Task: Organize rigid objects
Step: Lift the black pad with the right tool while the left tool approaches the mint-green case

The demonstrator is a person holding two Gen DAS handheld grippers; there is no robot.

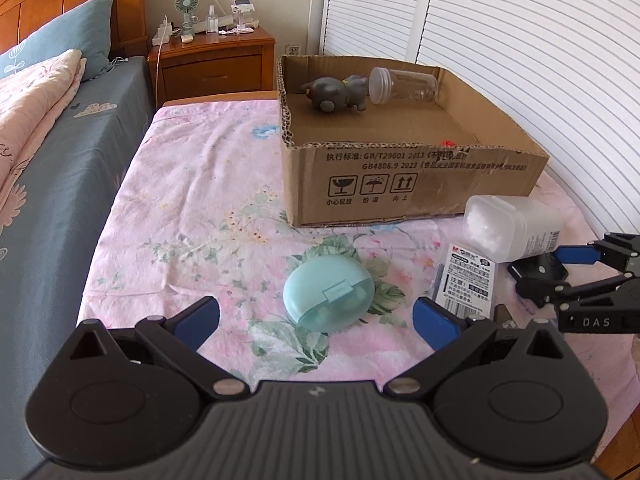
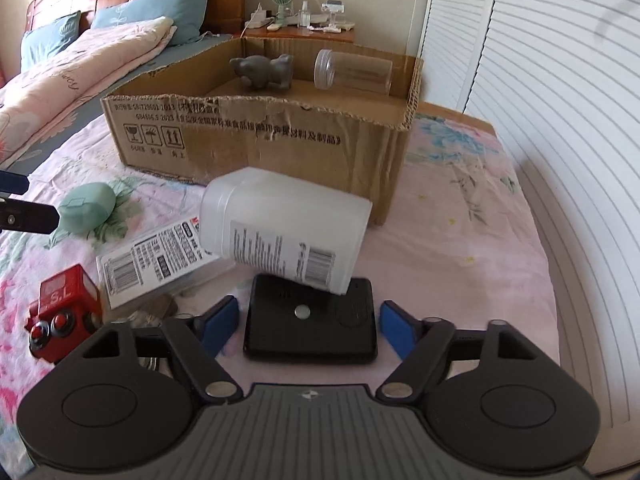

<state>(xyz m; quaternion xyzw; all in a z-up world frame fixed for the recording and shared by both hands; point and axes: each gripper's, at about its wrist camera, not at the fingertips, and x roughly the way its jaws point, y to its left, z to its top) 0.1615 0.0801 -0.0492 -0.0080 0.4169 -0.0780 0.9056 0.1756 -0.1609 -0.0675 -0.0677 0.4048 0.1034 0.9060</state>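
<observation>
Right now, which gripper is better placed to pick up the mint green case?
Left. The left gripper is open with the mint green case centred just ahead of its fingers. The right gripper is lined up on the black box instead.

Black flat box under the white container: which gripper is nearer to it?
Right. The right gripper is open with the black flat box between its fingers; the left gripper, also open, faces the mint case off to the left.
</observation>
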